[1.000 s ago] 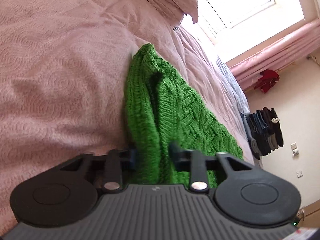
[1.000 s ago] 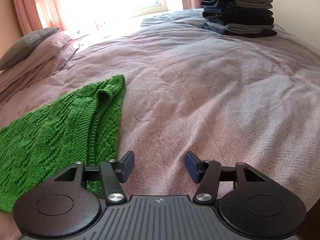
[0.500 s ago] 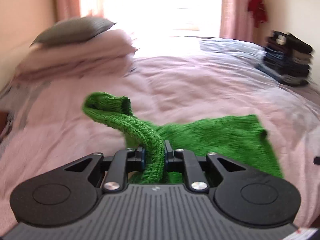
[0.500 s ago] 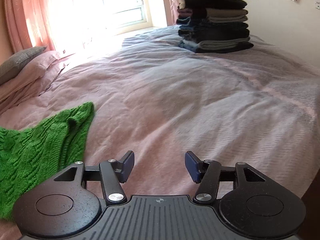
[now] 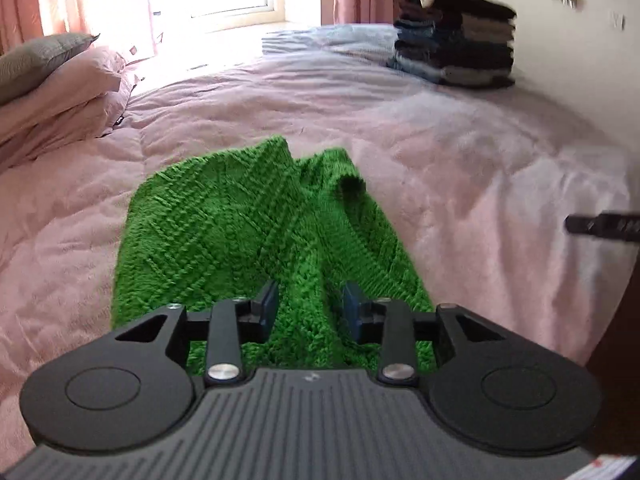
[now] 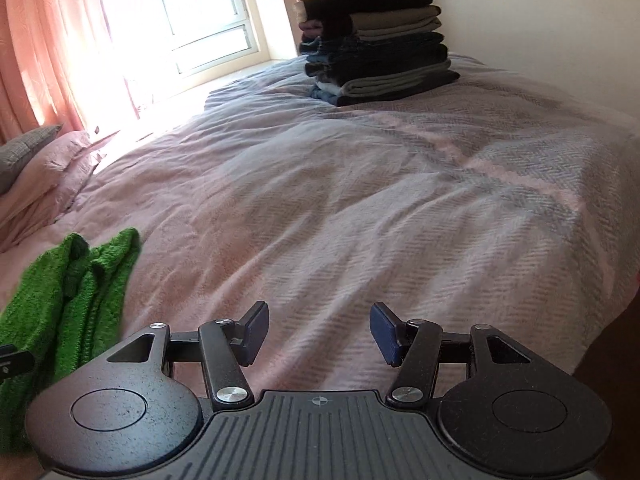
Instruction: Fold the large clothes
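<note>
A green knitted sweater [image 5: 240, 232] lies on the pink bedspread [image 5: 460, 168], with one sleeve folded across its body. My left gripper [image 5: 310, 308] hovers over the sweater's near edge, open, and a ridge of green knit runs between its blue pads [image 5: 268, 308]. In the right wrist view the sweater [image 6: 68, 300] is bunched at the lower left. My right gripper [image 6: 318, 330] stands open over bare bedspread [image 6: 360, 208] to the right of the sweater, with nothing between its fingers.
A tall stack of folded dark clothes [image 6: 376, 44] sits at the far right of the bed, also in the left wrist view as the stack [image 5: 456, 36]. Pillows [image 5: 52, 92] lie far left under a bright window [image 6: 192, 12]. The bed edge drops off at the right.
My left gripper carried the green sleeve over the sweater's body and then opened its fingers. My right gripper tilted up and drew right, away from the sweater.
</note>
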A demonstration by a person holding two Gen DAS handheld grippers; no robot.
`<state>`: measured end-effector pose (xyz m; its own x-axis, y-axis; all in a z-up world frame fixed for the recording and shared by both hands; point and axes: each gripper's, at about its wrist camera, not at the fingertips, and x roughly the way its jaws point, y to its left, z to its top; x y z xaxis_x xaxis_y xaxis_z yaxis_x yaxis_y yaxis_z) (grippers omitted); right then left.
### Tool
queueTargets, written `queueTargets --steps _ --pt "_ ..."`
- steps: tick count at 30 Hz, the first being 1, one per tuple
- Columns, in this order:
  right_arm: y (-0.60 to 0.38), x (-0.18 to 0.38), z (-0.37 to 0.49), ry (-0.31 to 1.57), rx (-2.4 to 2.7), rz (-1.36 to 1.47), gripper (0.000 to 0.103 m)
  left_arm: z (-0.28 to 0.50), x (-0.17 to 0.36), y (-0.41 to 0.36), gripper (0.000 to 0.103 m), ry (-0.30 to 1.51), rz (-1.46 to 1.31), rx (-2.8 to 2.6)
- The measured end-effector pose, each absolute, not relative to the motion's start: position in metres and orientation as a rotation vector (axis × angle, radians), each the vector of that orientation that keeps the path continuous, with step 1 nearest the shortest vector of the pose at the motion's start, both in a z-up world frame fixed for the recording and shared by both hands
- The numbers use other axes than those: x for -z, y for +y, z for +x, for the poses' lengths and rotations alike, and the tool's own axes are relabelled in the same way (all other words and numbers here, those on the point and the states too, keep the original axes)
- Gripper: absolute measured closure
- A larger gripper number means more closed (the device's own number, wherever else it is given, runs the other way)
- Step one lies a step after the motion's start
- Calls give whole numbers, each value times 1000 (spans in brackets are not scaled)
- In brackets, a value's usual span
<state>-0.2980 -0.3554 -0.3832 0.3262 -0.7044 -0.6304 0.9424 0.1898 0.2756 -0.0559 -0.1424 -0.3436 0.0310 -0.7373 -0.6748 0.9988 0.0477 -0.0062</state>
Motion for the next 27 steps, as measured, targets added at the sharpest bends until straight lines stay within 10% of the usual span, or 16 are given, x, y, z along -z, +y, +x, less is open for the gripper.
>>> queueTargets --steps 12,27 --pt "-448 388 -149 216 514 1014 50 111 344 -141 72 803 244 1199" --pt "-486 430 -87 356 486 1089 60 131 374 -158 72 883 190 1271"
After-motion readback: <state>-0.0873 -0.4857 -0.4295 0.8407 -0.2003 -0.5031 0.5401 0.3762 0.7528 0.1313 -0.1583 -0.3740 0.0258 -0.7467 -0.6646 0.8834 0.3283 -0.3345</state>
